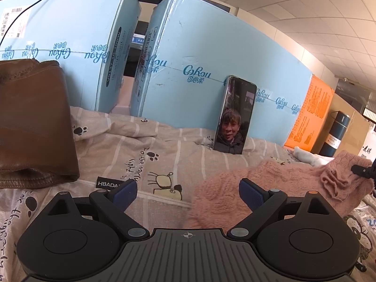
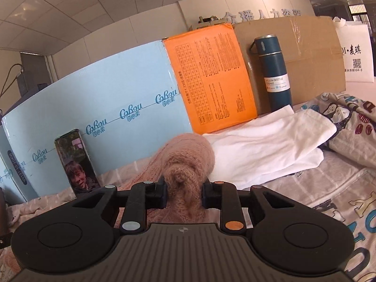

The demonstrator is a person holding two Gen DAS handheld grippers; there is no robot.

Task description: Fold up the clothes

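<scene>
Two tools: right tool (image 2: 184, 193) clamped on pink sweater (image 2: 188, 162), left tool (image 1: 188, 193) wide open, empty.

Phone (image 1: 235, 115) leaning on blue box (image 1: 199, 54); flask (image 2: 273, 70) upright.

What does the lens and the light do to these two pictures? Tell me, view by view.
Left wrist view: fisheye bows the blue cartons and ceiling; dark corners; a ceiling light flares at top right; phone sharp. Right wrist view: same bowing and dark corners; pink sweater between the jaws looks fuzzy; white garment nearly washed out.
</scene>
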